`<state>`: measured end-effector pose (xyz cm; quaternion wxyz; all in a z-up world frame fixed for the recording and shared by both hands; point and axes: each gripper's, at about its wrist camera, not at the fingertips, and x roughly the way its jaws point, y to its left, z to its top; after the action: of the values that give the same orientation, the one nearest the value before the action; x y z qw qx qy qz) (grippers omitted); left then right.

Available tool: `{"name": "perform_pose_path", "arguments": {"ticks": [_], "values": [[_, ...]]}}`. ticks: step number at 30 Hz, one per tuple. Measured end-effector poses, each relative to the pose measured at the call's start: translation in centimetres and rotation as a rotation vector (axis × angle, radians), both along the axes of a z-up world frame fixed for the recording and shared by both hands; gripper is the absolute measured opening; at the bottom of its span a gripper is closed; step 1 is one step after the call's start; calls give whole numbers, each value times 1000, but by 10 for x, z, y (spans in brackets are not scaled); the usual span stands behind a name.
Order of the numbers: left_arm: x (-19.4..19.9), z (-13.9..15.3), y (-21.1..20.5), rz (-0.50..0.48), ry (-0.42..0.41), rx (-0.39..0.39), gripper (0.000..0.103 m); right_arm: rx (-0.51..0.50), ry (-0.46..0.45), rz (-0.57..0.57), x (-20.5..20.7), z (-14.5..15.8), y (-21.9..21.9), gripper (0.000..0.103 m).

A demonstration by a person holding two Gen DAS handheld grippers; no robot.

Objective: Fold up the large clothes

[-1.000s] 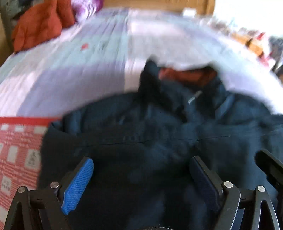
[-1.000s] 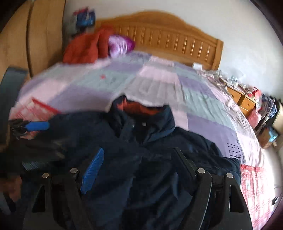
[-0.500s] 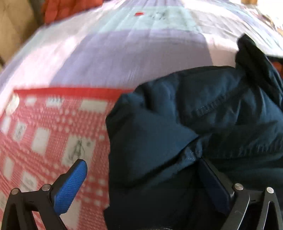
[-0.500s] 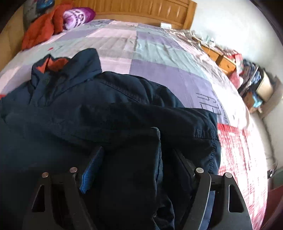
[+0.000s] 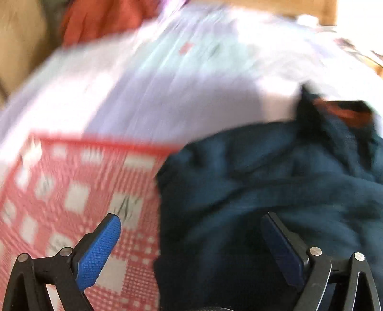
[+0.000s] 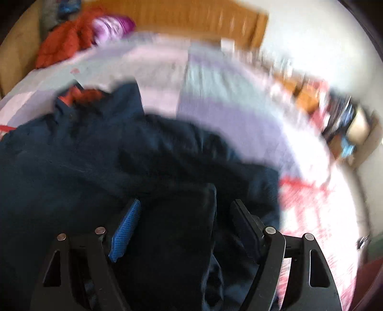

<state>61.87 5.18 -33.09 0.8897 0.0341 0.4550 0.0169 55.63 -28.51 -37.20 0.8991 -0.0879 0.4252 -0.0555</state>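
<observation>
A dark navy jacket (image 5: 275, 179) with an orange-lined collar (image 5: 344, 112) lies spread on the bed. My left gripper (image 5: 190, 216) hovers over its left edge with its jaws wide and closing. Its blue-padded finger is over the red checked mat (image 5: 71, 191) and the other over the cloth, neither pressing on it. In the right wrist view the jacket (image 6: 83, 155) fills the lower left, its collar (image 6: 81, 95) at the far side. My right gripper (image 6: 186, 202) stands open above the jacket's right part. A dark fold lies between its fingers, with a gap beside the right one.
The bed has a pale lilac and green patchwork cover (image 6: 227, 95) and a wooden headboard (image 6: 191, 19). A red garment (image 6: 64, 40) and a purple item (image 6: 112, 26) lie at the far left. The red mat (image 6: 311, 203) also shows right of the jacket. Clutter (image 6: 335, 114) stands beside the bed.
The left gripper has gone from over the jacket's middle to its left edge above the red mat. The right gripper has moved down to the jacket's right side, where a fold now lies between its fingers.
</observation>
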Motion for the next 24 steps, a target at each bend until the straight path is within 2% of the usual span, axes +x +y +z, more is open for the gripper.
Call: {"name": "perform_pose_path", "arguments": {"ticks": [1,3,5,7,8,9,10,12,14,17,18,20,22,24], "values": [[-13,10,-18,-47,-37,6,98,-8,-59,33,-13,12,12,80],[-32,19,-49,-130,-66,-28,98,27,-117,100,-32,27,39,80],[-52,18,-87,-215,-61,-77,98,55,-120,182,-45,32,74,80],[-62,7,-110,-266,-28,-83,98,66,-104,255,-55,29,107,80],[-64,-8,-120,-275,2,-34,96,59,-86,290,-60,23,123,80],[-61,-16,-121,-275,15,-17,98,36,-67,296,-60,16,127,78],[-60,-26,-113,-263,25,-20,99,-8,-17,276,-57,2,125,78],[-56,-32,-83,-195,21,-9,103,7,71,194,-51,-21,91,78],[-50,-36,-49,-145,30,-25,103,28,62,120,-55,-26,42,78],[-46,-38,-19,-89,33,33,103,-47,79,29,-56,-29,-5,79],[-46,-39,-12,-59,38,54,103,21,87,23,-55,-29,-19,81],[-41,-49,5,-17,78,44,103,81,107,7,-51,-31,-29,81],[-38,-56,16,17,112,14,103,11,98,27,-48,-33,-18,81],[-38,-59,17,9,112,34,103,20,100,15,-47,-38,-17,82]]}}
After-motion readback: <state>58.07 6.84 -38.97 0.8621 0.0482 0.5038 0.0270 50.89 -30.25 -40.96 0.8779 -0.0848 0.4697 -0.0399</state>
